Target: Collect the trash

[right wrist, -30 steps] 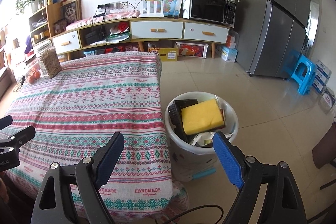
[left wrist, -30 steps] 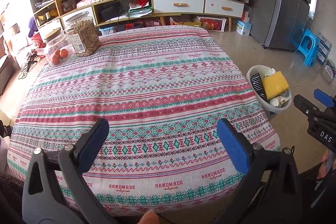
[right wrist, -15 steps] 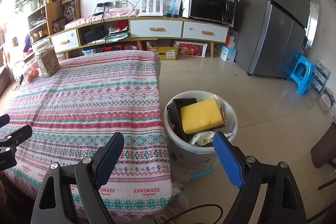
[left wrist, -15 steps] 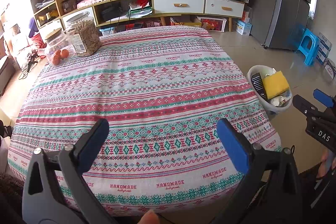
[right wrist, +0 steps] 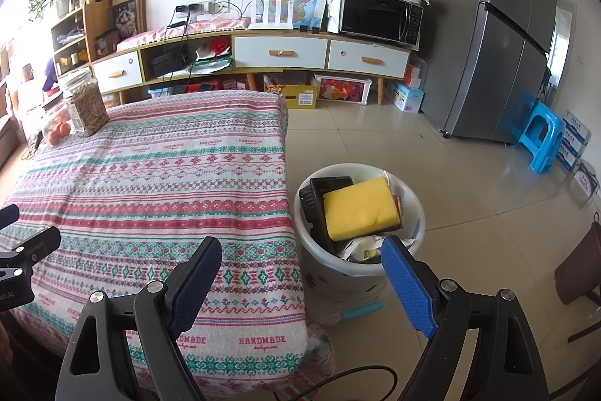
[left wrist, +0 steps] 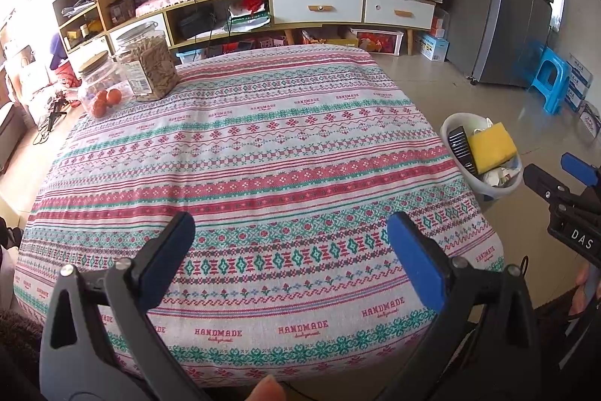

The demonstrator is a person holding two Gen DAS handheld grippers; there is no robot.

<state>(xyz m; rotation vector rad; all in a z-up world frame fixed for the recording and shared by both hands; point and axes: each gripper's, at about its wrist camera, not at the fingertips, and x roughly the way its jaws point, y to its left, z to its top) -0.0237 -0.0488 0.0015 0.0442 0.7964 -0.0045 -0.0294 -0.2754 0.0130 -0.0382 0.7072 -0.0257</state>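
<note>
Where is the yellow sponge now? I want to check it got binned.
In the right wrist view the yellow sponge lies on top of the trash in the white bin, which stands on the floor beside the table's right edge, against a black item.

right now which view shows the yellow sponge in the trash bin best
The right wrist view: the yellow sponge lies close and large on top of the white trash bin. The left wrist view shows it small and tilted near the right edge.

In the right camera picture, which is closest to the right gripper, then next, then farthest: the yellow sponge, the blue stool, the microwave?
1. Yellow sponge, in the bin just ahead.
2. Blue stool, on the floor to the right.
3. Microwave, on the cabinet by the far wall.
</note>
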